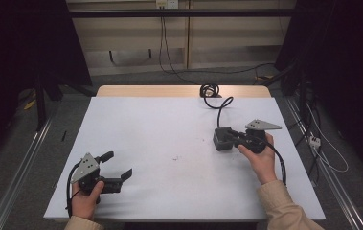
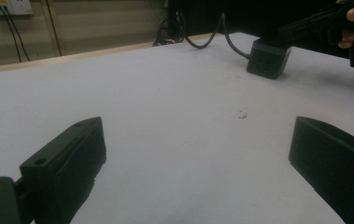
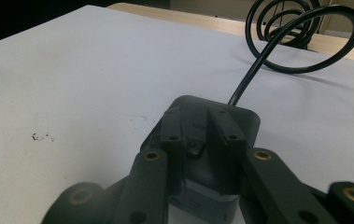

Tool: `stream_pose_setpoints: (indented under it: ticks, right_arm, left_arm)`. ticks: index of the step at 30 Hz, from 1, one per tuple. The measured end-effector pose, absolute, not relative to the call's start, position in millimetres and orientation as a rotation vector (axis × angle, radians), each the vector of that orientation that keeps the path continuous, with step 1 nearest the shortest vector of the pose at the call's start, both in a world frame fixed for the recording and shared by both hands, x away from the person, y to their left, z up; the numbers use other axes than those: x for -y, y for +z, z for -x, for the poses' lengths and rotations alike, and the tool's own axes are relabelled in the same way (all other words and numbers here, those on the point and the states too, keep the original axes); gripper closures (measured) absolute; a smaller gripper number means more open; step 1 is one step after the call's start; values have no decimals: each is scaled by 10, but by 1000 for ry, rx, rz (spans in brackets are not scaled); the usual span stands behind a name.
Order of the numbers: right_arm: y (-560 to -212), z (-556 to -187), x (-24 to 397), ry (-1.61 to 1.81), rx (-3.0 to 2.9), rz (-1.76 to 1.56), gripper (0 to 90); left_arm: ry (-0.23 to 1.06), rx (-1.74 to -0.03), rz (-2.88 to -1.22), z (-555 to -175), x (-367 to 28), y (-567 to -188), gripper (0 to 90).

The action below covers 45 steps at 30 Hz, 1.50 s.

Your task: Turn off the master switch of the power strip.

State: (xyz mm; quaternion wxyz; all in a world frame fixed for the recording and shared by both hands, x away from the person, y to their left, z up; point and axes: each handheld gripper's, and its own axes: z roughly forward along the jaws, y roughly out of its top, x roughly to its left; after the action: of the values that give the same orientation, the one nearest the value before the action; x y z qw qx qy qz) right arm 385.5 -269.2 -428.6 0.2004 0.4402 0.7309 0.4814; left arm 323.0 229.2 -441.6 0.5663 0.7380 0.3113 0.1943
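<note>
Right gripper (image 1: 228, 139) sitting over the black power adapter (image 1: 222, 139) at table's (image 1: 169, 143) right side, jaws narrow, apparently gripping something on top; lifting not begun; left gripper (image 1: 117, 167) resting released, idle.

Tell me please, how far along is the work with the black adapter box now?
Done: the right gripper is at the adapter, its jaws close together over the top. In hand: that contact; whether the jaws pinch anything is unclear. Left to do: the adapter sits on the table, not lifted, its cable coiled at the far edge. The left gripper rests open, well apart.
</note>
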Motion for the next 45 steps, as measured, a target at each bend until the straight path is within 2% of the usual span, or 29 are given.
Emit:
stream_pose_setpoints:
  ticks: [6,14,20,30,45]
  right_arm:
    - [-4283,-3847,2686,1359,-2049,-1225,672]
    - [-4264,-3791,2688,1436,-2051,-1236,444]
    - [-4266,-3733,2697,1484,-2061,-1244,312]
    - [-4280,-3597,2682,1497,-2097,-1201,242]
    - [-4336,-3383,2708,1499,-2129,-1175,208]
  left_arm:
    - [456,-731,-1732,-3231,-2288,-4415,37]
    - [456,-733,-1732,-3233,-2291,-4415,37]
    - [458,-734,-1727,-3227,-2297,-4405,37]
    - [459,-735,-1730,-3229,-2293,-4407,37]
    - [459,-731,-1726,-3228,-2300,-4403,37]
